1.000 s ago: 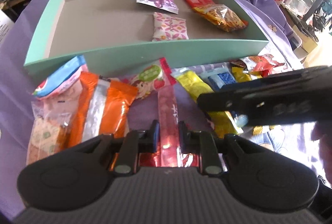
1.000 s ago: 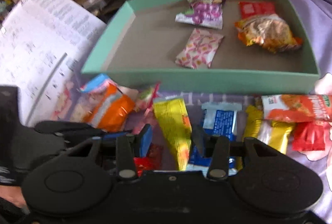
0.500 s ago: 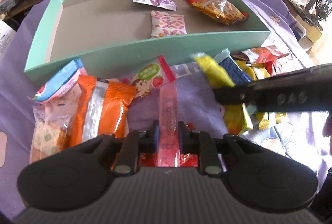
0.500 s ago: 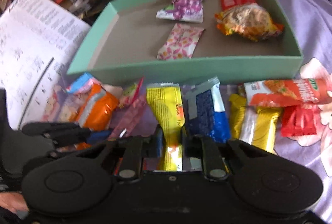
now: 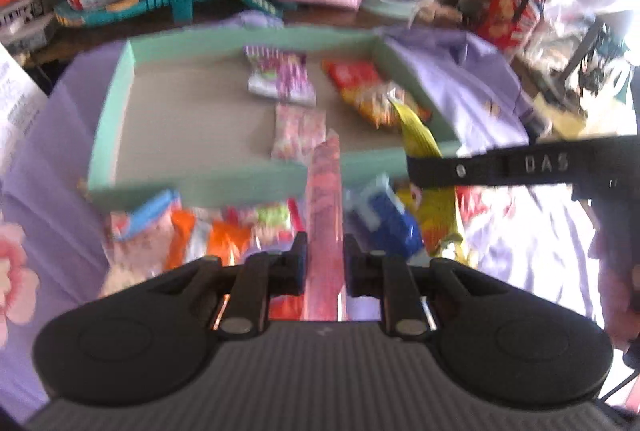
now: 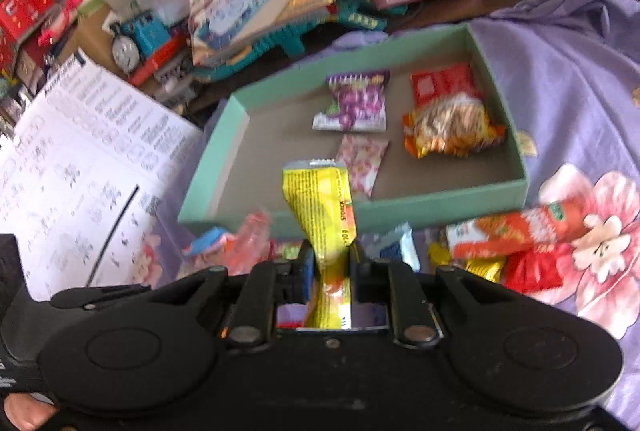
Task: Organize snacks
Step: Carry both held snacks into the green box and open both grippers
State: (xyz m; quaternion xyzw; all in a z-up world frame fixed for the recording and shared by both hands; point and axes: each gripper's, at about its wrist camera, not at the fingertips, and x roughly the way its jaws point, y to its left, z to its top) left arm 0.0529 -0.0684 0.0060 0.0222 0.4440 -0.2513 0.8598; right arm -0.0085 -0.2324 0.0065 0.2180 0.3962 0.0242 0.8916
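Note:
My left gripper (image 5: 325, 257) is shut on a long pink snack stick (image 5: 325, 199), lifted above the pile and pointing at the mint green box (image 5: 200, 183). My right gripper (image 6: 331, 267) is shut on a yellow snack packet (image 6: 320, 199), held up in front of the box (image 6: 440, 199). The box holds a purple candy bag (image 6: 354, 105), a pink patterned packet (image 6: 362, 161) and an orange-red noodle bag (image 6: 448, 123). The right gripper also shows in the left wrist view (image 5: 416, 167) with the yellow packet (image 5: 418, 135).
Loose snacks lie in front of the box on the purple flowered cloth: an orange bag (image 5: 216, 237), a blue packet (image 5: 384, 215), an orange packet (image 6: 512, 231), a red one (image 6: 532, 267). A printed sheet (image 6: 80, 167) lies left. Books and toys (image 6: 256, 3) crowd the back.
Both grippers have risen from the pile with their snacks and moved toward the box. The right gripper closed on the yellow packet about a second ago.

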